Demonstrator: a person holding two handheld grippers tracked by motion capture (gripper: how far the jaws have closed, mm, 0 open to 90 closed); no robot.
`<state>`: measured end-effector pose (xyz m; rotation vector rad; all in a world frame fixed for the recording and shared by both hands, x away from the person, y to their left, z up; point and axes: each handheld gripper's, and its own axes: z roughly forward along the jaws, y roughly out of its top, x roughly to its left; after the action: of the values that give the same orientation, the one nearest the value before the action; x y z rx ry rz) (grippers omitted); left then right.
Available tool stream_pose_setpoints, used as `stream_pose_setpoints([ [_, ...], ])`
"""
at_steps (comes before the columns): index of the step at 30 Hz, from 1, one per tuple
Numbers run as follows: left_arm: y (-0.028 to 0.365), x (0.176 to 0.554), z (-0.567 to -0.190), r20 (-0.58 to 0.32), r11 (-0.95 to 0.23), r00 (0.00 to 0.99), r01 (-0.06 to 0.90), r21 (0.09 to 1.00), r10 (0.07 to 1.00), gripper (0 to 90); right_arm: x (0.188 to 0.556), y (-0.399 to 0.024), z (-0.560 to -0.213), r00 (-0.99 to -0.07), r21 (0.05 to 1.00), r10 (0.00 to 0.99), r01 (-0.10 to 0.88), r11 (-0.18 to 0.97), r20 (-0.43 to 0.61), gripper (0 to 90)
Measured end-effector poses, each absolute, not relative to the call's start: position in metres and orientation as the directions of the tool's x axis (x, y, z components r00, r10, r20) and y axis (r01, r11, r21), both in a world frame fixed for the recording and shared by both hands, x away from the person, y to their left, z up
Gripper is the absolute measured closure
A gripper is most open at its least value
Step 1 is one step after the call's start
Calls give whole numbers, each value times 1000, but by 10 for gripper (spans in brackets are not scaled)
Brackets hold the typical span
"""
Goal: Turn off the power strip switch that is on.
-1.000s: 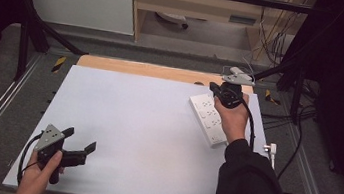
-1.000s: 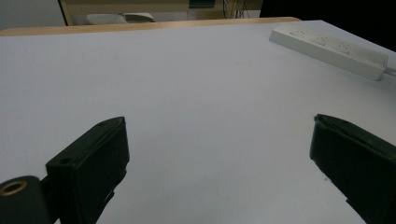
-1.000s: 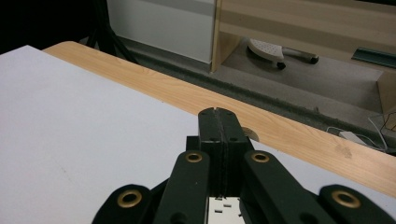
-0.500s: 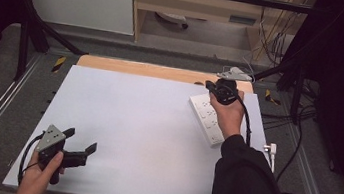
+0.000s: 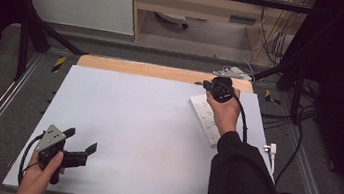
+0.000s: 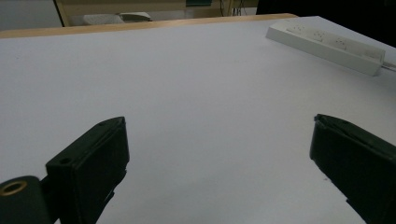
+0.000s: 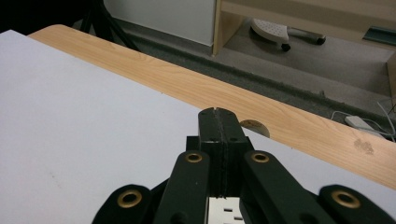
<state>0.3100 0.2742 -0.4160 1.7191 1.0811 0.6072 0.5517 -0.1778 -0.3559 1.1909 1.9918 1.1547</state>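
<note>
A white power strip (image 5: pixel 204 115) lies at an angle near the table's far right; it also appears as the power strip (image 6: pixel 327 43) in the left gripper view. My right gripper (image 5: pixel 208 85) hovers over its far end, jaws pressed together with nothing between them. In the right gripper view, the right gripper (image 7: pixel 217 113) points at the wooden edge, and a socket of the power strip (image 7: pixel 223 209) peeks out beneath it. My left gripper (image 5: pixel 81 139) rests at the near left corner, open and empty; the left gripper (image 6: pixel 219 135) looks across bare white table.
The white table top (image 5: pixel 131 122) has a wooden strip (image 5: pixel 153 70) along its far edge, with a round cable hole (image 7: pixel 254 127). The strip's plug and cord (image 5: pixel 270 150) hang off the right edge. A grey object (image 5: pixel 234 72) sits behind the far edge.
My right gripper has crept slightly farther along the power strip toward the table's far edge, still shut. The left gripper has stayed where it was.
</note>
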Motion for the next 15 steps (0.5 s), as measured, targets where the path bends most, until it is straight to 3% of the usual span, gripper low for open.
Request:
stream_pose_setpoints([
  [15,274,310,-416,-82,-126,484,382,916,871,48,560,-179,-370,-425,841,905,489,232,-3,900],
])
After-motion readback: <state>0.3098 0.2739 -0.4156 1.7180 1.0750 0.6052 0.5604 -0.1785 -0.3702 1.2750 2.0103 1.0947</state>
